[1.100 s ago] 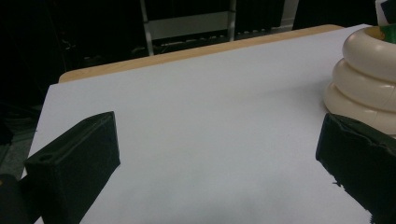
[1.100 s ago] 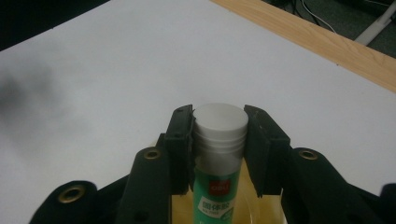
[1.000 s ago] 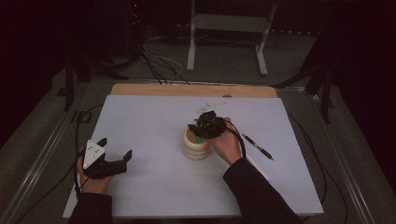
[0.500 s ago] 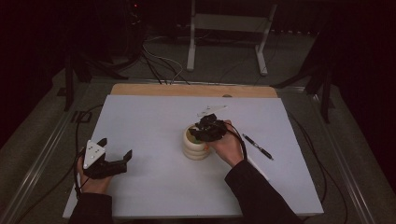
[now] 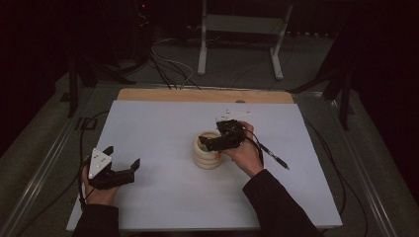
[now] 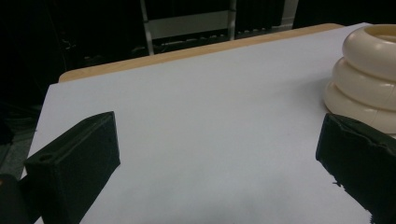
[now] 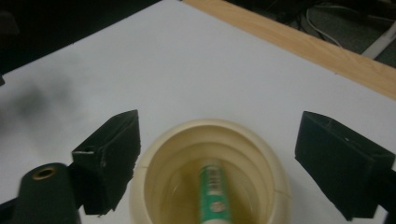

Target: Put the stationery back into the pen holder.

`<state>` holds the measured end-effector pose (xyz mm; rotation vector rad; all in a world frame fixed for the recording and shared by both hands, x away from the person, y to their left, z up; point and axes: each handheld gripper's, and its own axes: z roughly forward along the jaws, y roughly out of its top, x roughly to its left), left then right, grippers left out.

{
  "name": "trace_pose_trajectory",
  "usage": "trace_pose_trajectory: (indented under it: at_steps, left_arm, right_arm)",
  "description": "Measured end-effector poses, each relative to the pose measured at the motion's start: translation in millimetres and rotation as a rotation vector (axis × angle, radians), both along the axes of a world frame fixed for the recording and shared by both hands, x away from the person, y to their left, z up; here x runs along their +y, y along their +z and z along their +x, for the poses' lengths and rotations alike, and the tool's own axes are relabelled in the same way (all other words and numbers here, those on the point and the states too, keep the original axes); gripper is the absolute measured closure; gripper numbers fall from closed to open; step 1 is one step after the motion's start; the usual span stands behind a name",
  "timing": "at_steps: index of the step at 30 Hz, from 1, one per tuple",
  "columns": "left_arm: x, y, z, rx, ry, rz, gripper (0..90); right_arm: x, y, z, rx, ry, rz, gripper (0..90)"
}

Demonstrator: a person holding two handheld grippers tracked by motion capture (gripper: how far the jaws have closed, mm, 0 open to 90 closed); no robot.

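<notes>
The high view looks forward and down from above the person's side, taking in the whole white table (image 5: 163, 123) and the dark floor beyond it. The left gripper view sits low and close to the tabletop, facing across it toward the wooden far edge, with the cream ringed pot (image 6: 366, 70) at its right. The right gripper view hangs close above that same pot (image 7: 210, 172), looking steeply down into its mouth. All three views share the pot (image 5: 207, 150) and the white surface around it.

White table (image 5: 158, 197) with holder (image 5: 207, 157), pen (image 5: 273, 159)
</notes>
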<state>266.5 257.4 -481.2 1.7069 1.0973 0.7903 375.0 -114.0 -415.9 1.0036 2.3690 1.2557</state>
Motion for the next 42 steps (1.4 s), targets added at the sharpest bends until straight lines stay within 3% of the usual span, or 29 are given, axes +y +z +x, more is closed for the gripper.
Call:
trace_pose_trajectory:
  at_steps: [8, 25, 42]
  left_arm:
    - [-0.6, -0.4, 0.3, 0.002, -0.002, 0.002, 0.1]
    - [-0.8, -0.6, 0.2, 0.003, 0.0, 0.001, 0.1]
    - [-0.4, -0.1, -1.0, 0.001, 0.001, 0.004, 0.1]
  right_arm:
    - [-8.5, 2.6, 0.2, -0.01, -0.039, 0.002, 0.0]
    - [-27.9, 8.8, -1.5, -0.036, -0.059, 0.004, 0.0]
    - [-48.0, 14.3, -6.5, -0.04, -0.075, -0.037, 0.0]
